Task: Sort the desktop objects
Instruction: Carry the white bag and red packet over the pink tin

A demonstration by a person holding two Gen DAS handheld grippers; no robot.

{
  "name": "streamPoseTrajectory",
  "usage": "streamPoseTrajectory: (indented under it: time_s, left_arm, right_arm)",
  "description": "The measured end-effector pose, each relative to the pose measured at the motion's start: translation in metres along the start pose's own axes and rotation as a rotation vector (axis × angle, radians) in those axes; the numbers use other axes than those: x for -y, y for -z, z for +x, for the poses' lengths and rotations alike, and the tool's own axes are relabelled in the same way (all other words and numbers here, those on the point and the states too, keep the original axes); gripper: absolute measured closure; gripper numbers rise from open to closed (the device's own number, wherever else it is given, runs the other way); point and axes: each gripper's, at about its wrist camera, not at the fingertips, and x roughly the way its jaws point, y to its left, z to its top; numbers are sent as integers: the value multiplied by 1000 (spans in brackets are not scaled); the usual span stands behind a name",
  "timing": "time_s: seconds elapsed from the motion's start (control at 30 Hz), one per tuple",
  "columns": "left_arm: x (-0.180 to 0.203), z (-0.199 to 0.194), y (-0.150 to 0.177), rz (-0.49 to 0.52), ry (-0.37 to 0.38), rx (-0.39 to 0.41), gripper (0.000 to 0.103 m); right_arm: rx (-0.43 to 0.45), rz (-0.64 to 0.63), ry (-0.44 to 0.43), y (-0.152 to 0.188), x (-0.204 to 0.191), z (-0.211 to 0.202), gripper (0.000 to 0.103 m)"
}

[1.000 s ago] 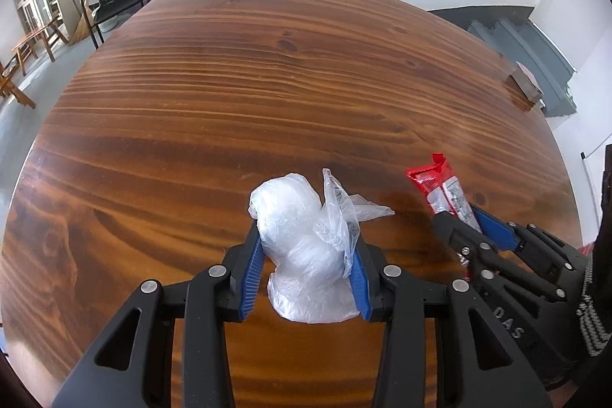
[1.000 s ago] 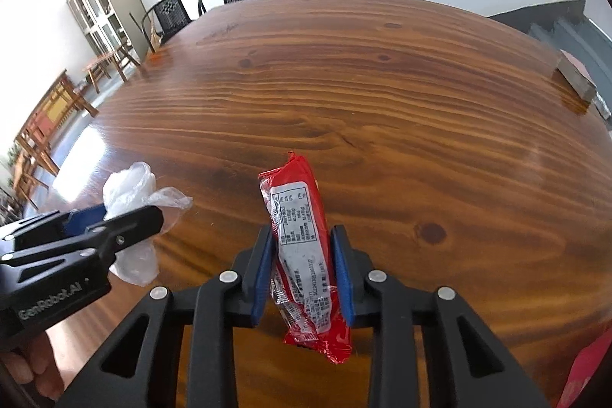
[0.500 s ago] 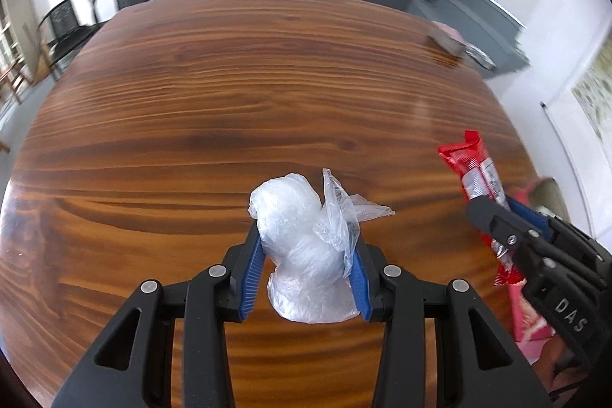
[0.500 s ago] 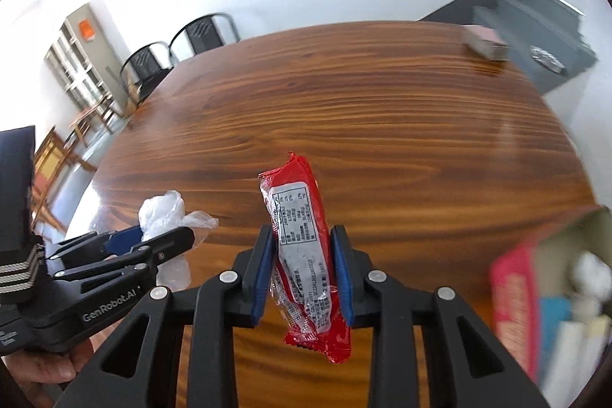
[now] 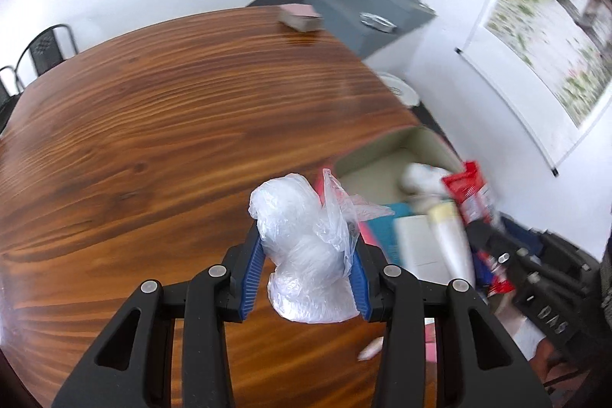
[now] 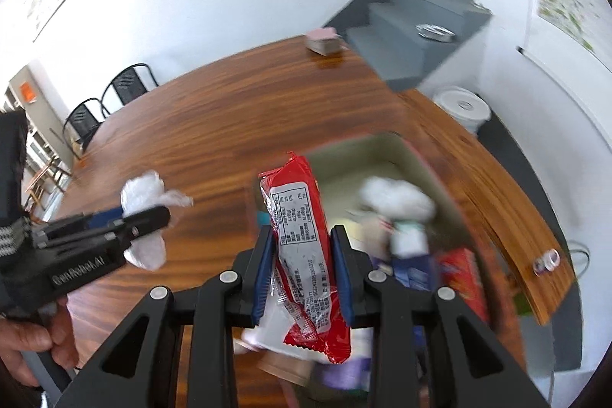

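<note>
The left gripper (image 5: pixel 306 266) is clamped on a crumpled clear plastic bag (image 5: pixel 306 247), held over the edge of the brown wooden table (image 5: pixel 172 125). The right gripper (image 6: pixel 302 270) pinches a red foil snack packet (image 6: pixel 302 236) upright, above the open cardboard box (image 6: pixel 386 159) of mixed clutter that sits off the table's corner, at about four o'clock from the bag. The risk I'd watch for: the bag is slippery and loosely bunched, so it could slide free short of the box; and the two grippers sit close enough to knock together over one opening.
</note>
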Motion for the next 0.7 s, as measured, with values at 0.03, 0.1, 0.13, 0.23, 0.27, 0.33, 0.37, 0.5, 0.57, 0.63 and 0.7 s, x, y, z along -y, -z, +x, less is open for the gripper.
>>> streamPoseTrajectory:
  time_s: [0.03, 0.1, 0.13, 0.23, 0.27, 0.33, 0.37, 0.5, 0.57, 0.63, 0.7]
  left_arm:
    - [11, 2, -1, 11, 8, -3, 60]
    - [26, 1, 1, 30, 15, -3, 60]
    - [31, 3, 1, 36, 16, -3, 60]
    - [46, 6, -2, 47, 16, -3, 60]
    - [50, 7, -3, 47, 12, -3, 60]
    - [54, 10, -5, 45, 6, -4, 60]
    - [56, 10, -5, 43, 2, -4, 60]
    - [60, 11, -8, 30, -17, 0, 60]
    - [62, 13, -9, 23, -24, 2, 60]
    - [65, 17, -11, 19, -28, 2, 60]
    - [67, 19, -12, 18, -28, -2, 60]
  right_arm:
    - [-8, 6, 1, 4, 8, -1, 70]
    - [-16, 8, -1, 9, 16, -1, 70]
    - [-21, 8, -6, 10, 20, 0, 70]
    - [-34, 0, -29, 15, 30, 5, 70]
    - [-28, -10, -39, 16, 34, 6, 70]
    - [-15, -49, -37, 16, 33, 8, 70]
    - [-12, -63, -39, 15, 31, 9, 70]
    - [-16, -73, -63, 17, 34, 10, 70]
    - [-14, -80, -68, 18, 35, 7, 70]
    - [-12, -91, -61, 18, 38, 7, 70]
    - [-10, -92, -49, 17, 39, 7, 69]
